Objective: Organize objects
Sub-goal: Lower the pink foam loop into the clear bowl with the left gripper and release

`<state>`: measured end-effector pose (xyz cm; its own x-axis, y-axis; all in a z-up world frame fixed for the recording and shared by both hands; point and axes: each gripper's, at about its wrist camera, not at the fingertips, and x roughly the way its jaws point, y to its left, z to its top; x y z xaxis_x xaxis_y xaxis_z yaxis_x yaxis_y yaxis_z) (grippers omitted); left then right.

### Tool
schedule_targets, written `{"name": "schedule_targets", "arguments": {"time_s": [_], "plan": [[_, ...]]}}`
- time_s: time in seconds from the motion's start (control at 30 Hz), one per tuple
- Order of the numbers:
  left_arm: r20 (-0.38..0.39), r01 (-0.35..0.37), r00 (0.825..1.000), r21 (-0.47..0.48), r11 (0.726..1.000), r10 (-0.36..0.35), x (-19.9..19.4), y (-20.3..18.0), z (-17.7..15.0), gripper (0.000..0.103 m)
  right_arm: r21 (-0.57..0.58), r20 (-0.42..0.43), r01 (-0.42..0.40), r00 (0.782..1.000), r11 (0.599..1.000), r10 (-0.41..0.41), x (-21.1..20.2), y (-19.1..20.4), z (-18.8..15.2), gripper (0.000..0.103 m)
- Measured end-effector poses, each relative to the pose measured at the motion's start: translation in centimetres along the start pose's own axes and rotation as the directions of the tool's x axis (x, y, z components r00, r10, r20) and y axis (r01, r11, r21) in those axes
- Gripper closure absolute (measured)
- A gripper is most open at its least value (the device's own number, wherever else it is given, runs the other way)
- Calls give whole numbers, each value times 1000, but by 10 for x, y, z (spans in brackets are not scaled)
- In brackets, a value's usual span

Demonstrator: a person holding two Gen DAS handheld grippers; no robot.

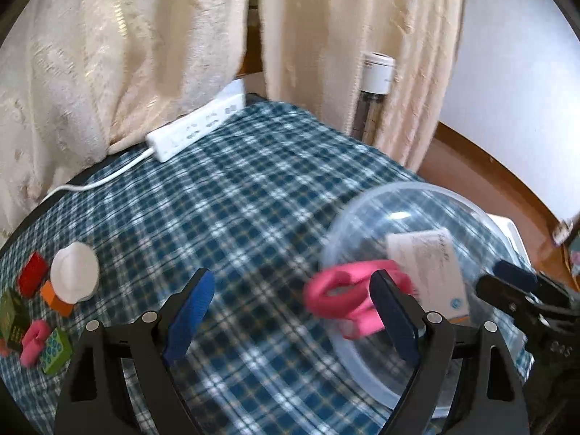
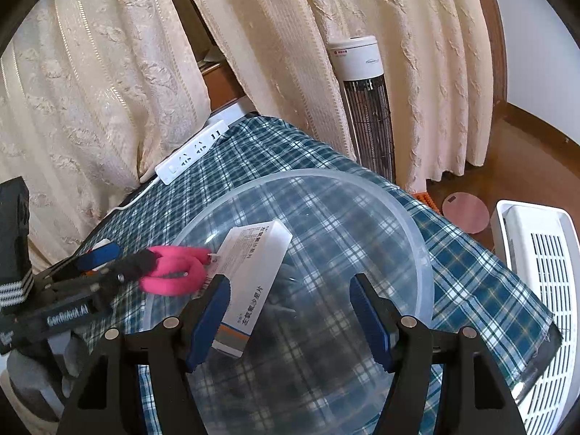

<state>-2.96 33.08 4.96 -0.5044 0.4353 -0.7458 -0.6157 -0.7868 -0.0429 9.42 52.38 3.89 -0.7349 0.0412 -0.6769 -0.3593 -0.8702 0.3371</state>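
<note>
A clear plastic bowl (image 2: 406, 217) sits on the plaid tablecloth; it also shows in the left wrist view (image 1: 427, 195). A white medicine box (image 2: 253, 275) lies inside it, also visible in the left wrist view (image 1: 427, 268). A pink looped object (image 1: 344, 297) is at the bowl's rim, blurred, beside my left gripper's right finger; in the right wrist view the pink object (image 2: 177, 272) touches that finger's tip. My left gripper (image 1: 293, 315) is open. My right gripper (image 2: 290, 319) is open over the bowl, empty.
At the left of the table lie a white cap (image 1: 74, 272), red (image 1: 32, 272), orange and green blocks (image 1: 54, 351) and another pink piece (image 1: 34, 340). A white power strip (image 1: 195, 127) lies at the back by the curtains. A tower heater (image 2: 366, 101) and a white appliance (image 2: 540, 290) stand to the right.
</note>
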Motion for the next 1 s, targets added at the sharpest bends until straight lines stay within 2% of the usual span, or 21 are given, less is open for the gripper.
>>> {"name": "schedule_targets", "arguments": {"time_s": [0.13,0.33,0.47,0.63,0.87,1.0], "plan": [[-17,-26,1000,-83,996,25,5,24,1,15,-1,1,-1,1000,1000,1,0,1,0,31],[-24,-77,997,-152,985,75,9,49,-1,15,-1,-9,-2,1000,1000,2,3,2,0,31],[-48,-101,994,-140,985,95,20,51,-3,15,-11,-13,-7,1000,1000,7,4,6,0,31],[-67,-80,995,-115,990,73,26,44,-6,15,-14,-13,-6,1000,1000,6,3,8,0,31],[-55,-50,997,-88,995,45,13,31,-9,15,-10,-12,-4,1000,1000,4,2,10,-1,31],[-33,-62,998,-41,997,61,0,18,-14,15,-16,-11,-8,1000,1000,8,1,13,-2,31]]}}
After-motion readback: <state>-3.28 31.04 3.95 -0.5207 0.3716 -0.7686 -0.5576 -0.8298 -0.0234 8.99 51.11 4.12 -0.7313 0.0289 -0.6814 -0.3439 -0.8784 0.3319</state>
